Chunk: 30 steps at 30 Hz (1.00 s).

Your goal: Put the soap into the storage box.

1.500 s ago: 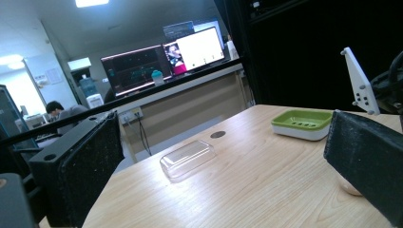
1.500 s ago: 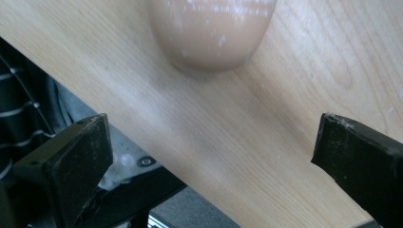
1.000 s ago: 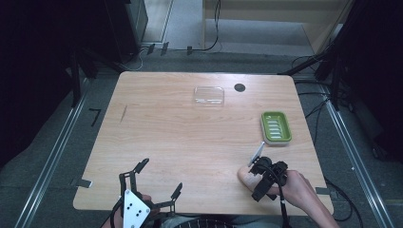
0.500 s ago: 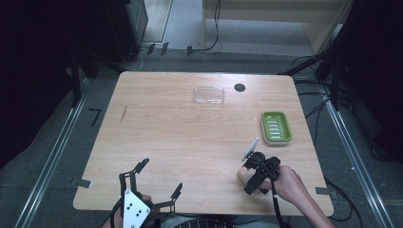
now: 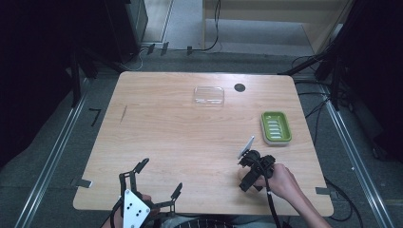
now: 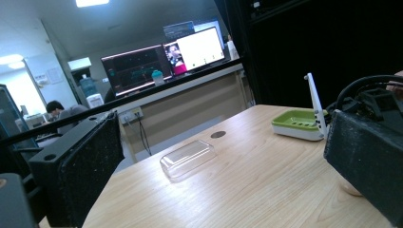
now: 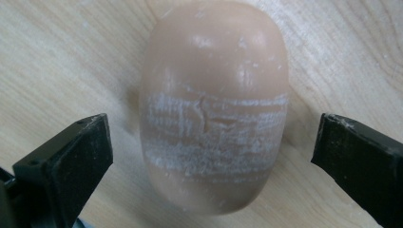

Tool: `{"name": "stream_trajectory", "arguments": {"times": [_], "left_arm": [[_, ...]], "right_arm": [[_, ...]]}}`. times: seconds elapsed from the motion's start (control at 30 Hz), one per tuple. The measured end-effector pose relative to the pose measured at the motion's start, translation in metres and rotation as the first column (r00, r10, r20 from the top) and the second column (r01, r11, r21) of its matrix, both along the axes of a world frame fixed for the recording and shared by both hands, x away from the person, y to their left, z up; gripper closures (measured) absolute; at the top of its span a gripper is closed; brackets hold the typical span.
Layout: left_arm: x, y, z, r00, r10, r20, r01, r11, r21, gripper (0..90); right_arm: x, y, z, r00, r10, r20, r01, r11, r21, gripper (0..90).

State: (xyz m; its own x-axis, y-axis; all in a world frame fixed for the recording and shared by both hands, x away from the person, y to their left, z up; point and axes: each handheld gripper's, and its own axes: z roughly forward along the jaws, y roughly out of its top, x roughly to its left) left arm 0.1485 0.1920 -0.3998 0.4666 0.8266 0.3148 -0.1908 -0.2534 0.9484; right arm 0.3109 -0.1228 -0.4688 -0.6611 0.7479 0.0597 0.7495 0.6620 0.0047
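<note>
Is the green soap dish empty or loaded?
Empty. The green soap dish shows bare ridges; the soap bar lies on the table between the right gripper's open jaws.

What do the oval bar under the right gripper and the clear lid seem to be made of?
The bar looks like soap: matte, waxy beige with a whitish scuffed band across its middle. The lid looks like clear, glossy plastic; the table shows through it.

I read this as a lab or office workroom | wooden table (image 5: 190, 137) on grey carpet, flanked by metal floor rails (image 5: 47, 161) | cables (image 5: 214, 28) trailing behind | monitors (image 6: 161, 61) lit on a long desk (image 6: 199, 90) | water dispenser (image 6: 88, 88) by the wall
</note>
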Motion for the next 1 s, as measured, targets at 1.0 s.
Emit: {"name": "stream_trajectory", "arguments": {"times": [1.0], "left_arm": [[-0.0002,0.0003,0.0002,1.0000,0.003,0.000,-0.003,1.0000,-0.004,0.0]], "right_arm": [[0.0025,-0.0007,0.0007,0.9988,-0.028,0.040,0.027,0.999,0.023,24.3]]}}
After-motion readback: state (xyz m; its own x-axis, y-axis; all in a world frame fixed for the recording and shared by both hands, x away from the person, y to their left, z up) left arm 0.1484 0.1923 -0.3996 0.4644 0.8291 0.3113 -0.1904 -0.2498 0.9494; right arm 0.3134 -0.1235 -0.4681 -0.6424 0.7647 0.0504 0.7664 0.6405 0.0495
